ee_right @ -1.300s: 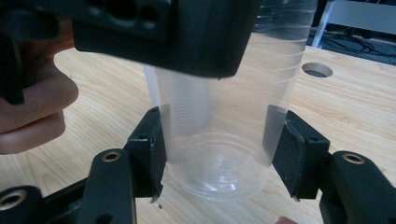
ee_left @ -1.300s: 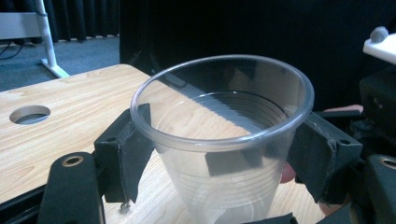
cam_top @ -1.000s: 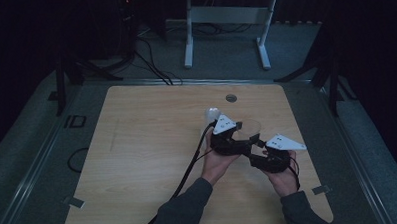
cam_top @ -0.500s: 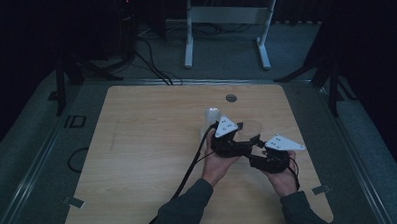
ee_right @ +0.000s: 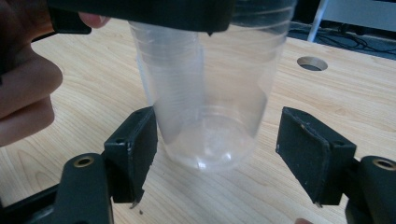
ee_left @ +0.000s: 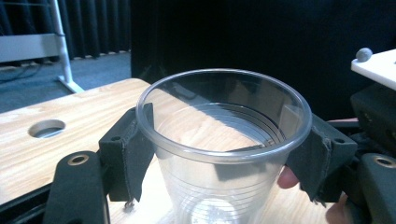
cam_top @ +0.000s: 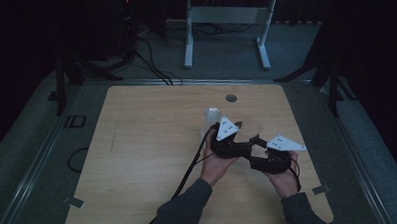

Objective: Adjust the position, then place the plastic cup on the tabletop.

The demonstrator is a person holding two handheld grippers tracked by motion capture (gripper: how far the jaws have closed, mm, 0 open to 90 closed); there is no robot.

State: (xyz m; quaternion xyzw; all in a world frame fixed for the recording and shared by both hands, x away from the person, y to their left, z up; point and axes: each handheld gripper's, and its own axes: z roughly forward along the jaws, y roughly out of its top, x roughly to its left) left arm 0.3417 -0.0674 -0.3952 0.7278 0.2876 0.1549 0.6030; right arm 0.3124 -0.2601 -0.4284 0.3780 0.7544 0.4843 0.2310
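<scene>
So the clear plastic cup [ee_left: 224,154] is clamped just under its rim by the left hand-held gripper [ee_left: 224,158], held above the wooden surface [cam_top: 138,159]; the right hand-held gripper [ee_right: 217,154] has just been opened, pads spread apart around the cup's base

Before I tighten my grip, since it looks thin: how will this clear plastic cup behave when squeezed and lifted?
The clear plastic cup looks thin-walled, so it would probably flex under a hard pinch. It appears empty, so likely very light. The left gripper clamps it just under the rim, which should stop slipping. The right gripper, its jaws just opened, flanks the base without pressing.
</scene>
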